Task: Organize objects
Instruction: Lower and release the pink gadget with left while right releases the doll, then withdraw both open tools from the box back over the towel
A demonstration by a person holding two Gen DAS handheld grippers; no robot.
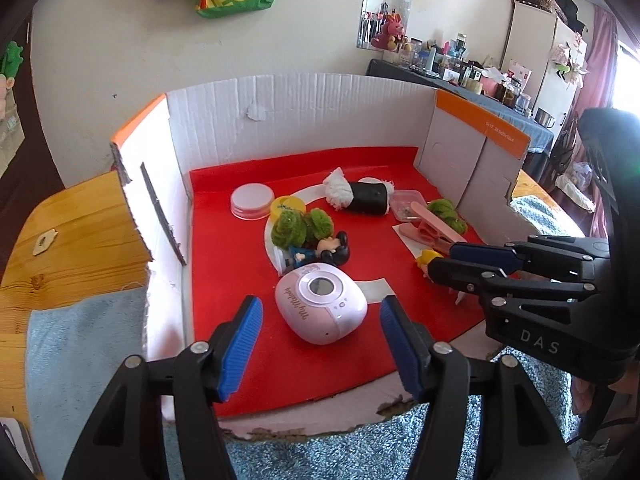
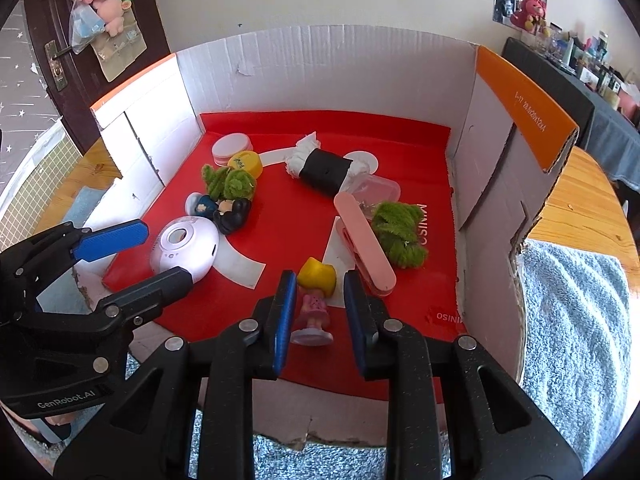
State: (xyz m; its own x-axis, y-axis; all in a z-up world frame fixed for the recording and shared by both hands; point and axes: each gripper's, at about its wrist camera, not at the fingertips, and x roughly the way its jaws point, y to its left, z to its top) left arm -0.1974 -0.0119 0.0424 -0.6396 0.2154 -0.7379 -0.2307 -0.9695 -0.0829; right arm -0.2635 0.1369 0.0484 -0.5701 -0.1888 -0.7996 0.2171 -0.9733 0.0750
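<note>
A red mat lines an open cardboard box. On it lie a pink oval device, a Mickey figurine, green fuzzy balls, a black-and-white roll, lids and a pink clip. My left gripper is open, its pads either side of the near end of the pink device. My right gripper is open around a yellow-haired doll in a pink dress, not closed on it. The right gripper also shows in the left wrist view.
A white lid and yellow lid sit at the back left, a clear small box and another green ball on the right. Box walls enclose three sides. A blue towel covers the wooden table.
</note>
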